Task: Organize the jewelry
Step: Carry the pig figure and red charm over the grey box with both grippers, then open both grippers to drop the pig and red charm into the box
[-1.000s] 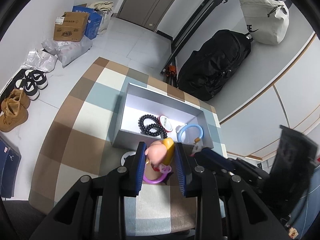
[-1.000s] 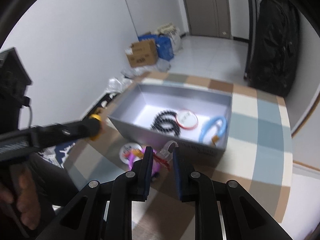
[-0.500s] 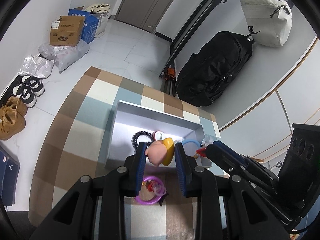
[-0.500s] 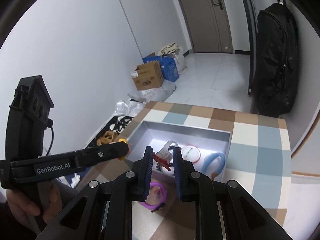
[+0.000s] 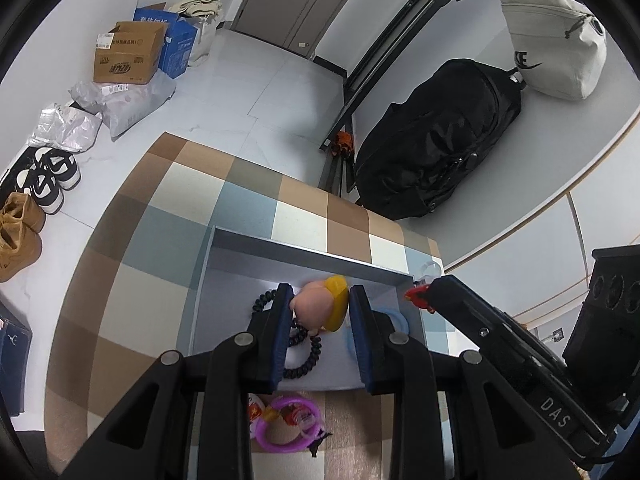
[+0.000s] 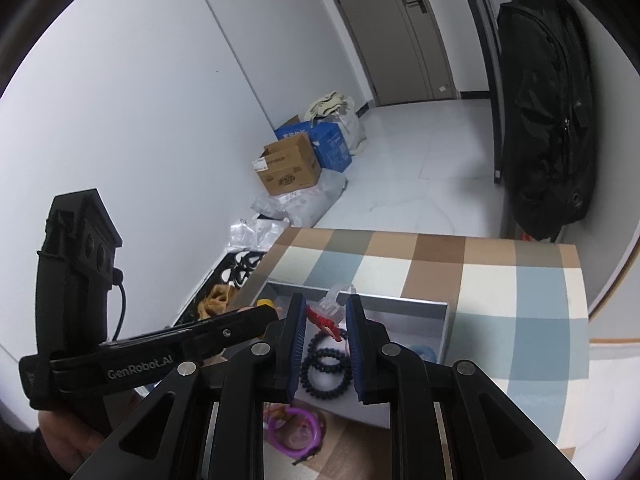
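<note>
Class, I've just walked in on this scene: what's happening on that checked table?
A person with a gripper in each hand is sorting trinkets into a grey box. The left gripper grips a pink and yellow charm above the box; the right gripper pinches a red and clear clip over it. Black bead bracelets lie inside. A purple ring waits on the tablecloth.

Even, soft indoor light; no hard shadows. Bright glare inside the grey box [image 5: 240, 256]. Strong fisheye bending, black vignette at corners; focus mostly sharp.
</note>
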`<state>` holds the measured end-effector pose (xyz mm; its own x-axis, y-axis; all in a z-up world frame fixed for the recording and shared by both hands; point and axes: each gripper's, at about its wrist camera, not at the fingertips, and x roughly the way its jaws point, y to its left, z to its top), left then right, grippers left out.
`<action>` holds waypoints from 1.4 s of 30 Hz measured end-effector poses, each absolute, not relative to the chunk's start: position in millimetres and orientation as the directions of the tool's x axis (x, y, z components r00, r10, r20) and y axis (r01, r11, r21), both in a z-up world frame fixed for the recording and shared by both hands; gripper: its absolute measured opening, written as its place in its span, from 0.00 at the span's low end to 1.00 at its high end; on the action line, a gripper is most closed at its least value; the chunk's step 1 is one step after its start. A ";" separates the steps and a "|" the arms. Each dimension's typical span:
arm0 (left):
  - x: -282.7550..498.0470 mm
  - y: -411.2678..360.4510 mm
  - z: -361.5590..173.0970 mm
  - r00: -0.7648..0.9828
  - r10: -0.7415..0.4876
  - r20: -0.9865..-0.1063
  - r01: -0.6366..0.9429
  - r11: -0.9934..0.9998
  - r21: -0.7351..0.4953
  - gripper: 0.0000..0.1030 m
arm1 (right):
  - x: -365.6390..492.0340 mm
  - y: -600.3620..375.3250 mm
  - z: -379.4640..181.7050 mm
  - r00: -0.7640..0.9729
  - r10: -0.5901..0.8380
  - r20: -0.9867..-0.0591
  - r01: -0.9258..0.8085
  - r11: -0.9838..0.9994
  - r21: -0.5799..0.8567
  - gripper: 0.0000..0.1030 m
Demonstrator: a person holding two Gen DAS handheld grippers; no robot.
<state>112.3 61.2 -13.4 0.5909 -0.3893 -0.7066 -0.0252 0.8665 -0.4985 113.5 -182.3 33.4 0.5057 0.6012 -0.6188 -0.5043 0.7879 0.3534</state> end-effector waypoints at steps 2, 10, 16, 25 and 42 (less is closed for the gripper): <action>115.7 59.1 -13.1 0.588 -0.390 -0.709 -0.024 0.867 -0.497 0.22 | 118.7 -183.5 31.1 0.498 0.601 -0.625 -0.495 0.789 0.364 0.18; 123.6 56.4 -20.7 0.570 -0.388 -0.724 -0.043 0.866 -0.498 0.22 | 127.1 -188.8 20.9 0.478 0.588 -0.652 -0.454 0.801 0.389 0.18; 127.9 56.0 -24.4 0.550 -0.395 -0.736 -0.046 0.866 -0.498 0.22 | 130.4 -190.8 12.8 0.466 0.578 -0.670 -0.437 0.809 0.394 0.18; 131.2 52.4 -25.2 0.534 -0.419 -0.734 -0.020 0.862 -0.507 0.22 | 134.9 -188.9 8.0 0.458 0.573 -0.679 -0.418 0.813 0.405 0.19; 126.9 54.0 -18.6 0.562 -0.365 -0.742 -0.041 0.884 -0.466 0.61 | 134.7 -209.1 17.6 0.519 0.552 -0.653 -0.363 0.833 0.417 0.54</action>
<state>126.9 54.0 -18.6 0.5617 -0.3649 -0.7425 -0.0409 0.8841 -0.4655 134.7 -209.1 17.6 0.5186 0.5524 -0.6527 -0.3630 0.8333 0.4168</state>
